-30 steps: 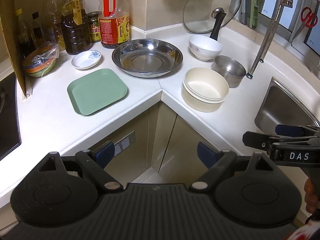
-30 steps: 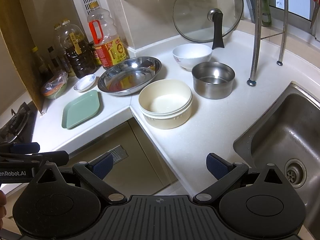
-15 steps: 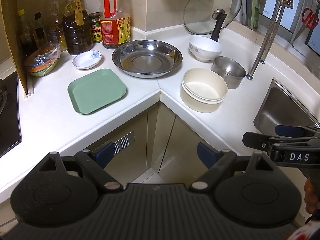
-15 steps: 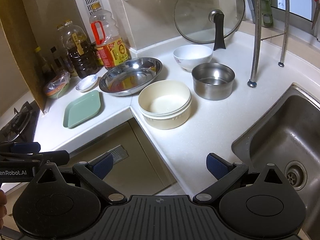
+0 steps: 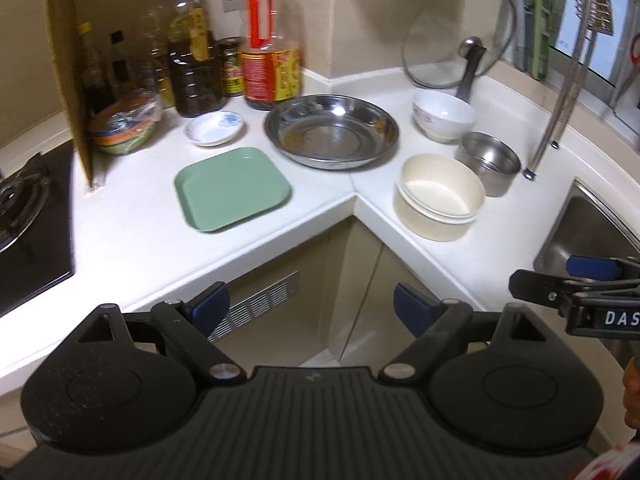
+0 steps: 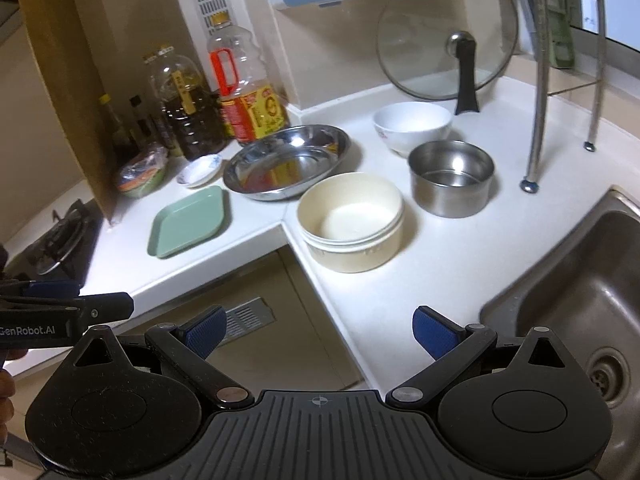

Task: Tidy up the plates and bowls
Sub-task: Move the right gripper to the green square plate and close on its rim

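Claws (image 5: 308,306) (image 6: 320,330) agape, level before the counter (image 5: 140,240)

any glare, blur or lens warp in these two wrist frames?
Left wrist: slight motion blur on the red-labelled oil bottle, highlights on the wide steel basin. Right wrist: the basin mirrors the bottle label, the cream round bowl looks washed out inside, and fisheye bends the chrome rack pole.
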`<control>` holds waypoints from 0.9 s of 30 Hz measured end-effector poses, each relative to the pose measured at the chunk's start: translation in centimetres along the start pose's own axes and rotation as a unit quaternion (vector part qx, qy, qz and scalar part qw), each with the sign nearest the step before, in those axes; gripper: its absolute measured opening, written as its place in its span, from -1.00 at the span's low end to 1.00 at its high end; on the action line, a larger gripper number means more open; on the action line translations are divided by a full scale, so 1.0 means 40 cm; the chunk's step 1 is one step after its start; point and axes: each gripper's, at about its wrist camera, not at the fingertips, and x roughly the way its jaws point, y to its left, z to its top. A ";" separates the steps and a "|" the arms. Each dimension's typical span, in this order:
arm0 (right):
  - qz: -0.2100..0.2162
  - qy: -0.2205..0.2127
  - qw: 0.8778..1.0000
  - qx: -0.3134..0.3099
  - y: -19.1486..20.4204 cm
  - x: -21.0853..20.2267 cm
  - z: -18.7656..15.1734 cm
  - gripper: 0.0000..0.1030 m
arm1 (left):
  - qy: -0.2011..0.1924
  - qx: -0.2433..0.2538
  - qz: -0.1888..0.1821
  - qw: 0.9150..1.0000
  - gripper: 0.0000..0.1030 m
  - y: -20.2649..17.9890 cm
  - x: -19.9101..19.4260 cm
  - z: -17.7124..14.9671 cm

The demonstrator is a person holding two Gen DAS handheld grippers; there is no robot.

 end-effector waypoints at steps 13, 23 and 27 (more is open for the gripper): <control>0.049 -0.009 0.999 -0.013 0.016 0.062 0.052 0.80 | 0.006 -0.049 0.045 0.998 0.67 0.078 0.014 0.006; 0.067 -0.027 0.997 -0.029 0.069 0.151 0.119 0.60 | 0.010 -0.057 0.042 0.997 0.64 0.165 0.116 0.087; 0.072 -0.022 0.997 -0.028 0.093 0.213 0.154 0.52 | 0.017 -0.057 0.035 0.998 0.61 0.201 0.179 0.129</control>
